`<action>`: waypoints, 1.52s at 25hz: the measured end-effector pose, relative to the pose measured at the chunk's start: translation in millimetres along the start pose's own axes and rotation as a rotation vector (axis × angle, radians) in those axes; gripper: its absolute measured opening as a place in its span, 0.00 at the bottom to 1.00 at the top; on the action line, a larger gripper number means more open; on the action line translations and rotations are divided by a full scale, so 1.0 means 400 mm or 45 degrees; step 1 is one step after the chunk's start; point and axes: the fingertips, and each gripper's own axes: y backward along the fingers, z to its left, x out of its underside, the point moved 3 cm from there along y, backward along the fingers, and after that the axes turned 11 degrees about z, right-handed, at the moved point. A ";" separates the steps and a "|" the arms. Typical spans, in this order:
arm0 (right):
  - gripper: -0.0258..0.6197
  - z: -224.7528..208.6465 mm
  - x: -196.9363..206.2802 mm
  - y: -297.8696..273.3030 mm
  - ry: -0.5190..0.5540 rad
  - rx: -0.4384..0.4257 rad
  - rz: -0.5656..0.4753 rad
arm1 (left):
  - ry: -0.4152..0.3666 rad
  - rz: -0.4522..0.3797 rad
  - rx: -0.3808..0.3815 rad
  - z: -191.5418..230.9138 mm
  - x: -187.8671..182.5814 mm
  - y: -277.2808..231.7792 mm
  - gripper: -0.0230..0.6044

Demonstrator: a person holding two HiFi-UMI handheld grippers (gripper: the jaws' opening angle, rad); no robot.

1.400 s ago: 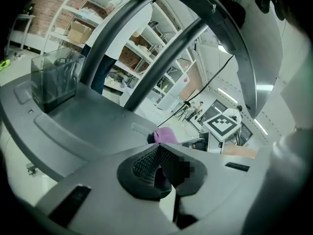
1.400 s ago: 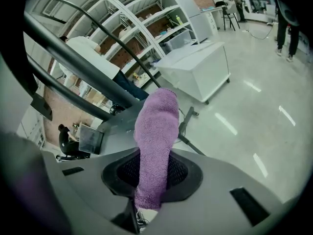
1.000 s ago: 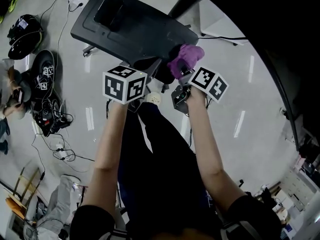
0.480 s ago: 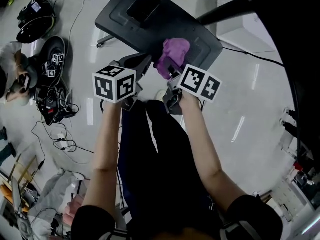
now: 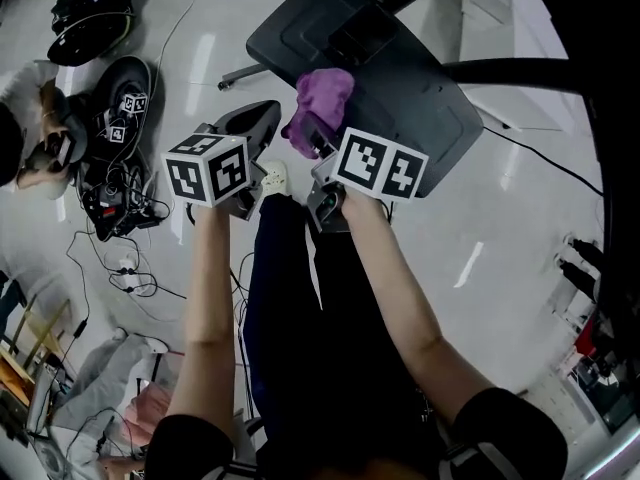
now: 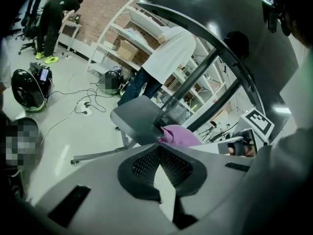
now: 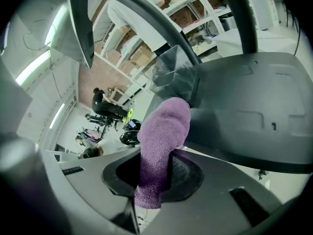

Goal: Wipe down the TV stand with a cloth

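Jaws of right gripper [image 5: 318, 148] clamp purple cloth [image 5: 323, 96] at dark TV stand [image 5: 430, 108] — left gripper [image 5: 255, 130] closed, empty — above glossy floor [image 5: 490, 248].

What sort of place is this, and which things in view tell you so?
Probably a lab or workshop: open shelving holding boxes, loose cables strewn over a glossy floor.

Glossy pale floor [image 5: 500, 258], white shelving [image 6: 111, 31], brick wall [image 6: 98, 6]
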 end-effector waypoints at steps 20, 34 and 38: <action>0.18 0.151 -0.170 -0.290 0.067 0.098 -0.132 | -0.076 0.014 -0.025 0.250 -0.206 0.054 0.04; 0.18 0.122 -0.159 -0.308 -0.020 0.129 -0.175 | -0.091 0.091 0.036 0.259 -0.185 -0.017 0.04; 0.18 0.086 -0.146 -0.289 -0.057 0.107 -0.182 | -0.105 0.084 0.038 0.230 -0.175 -0.045 0.04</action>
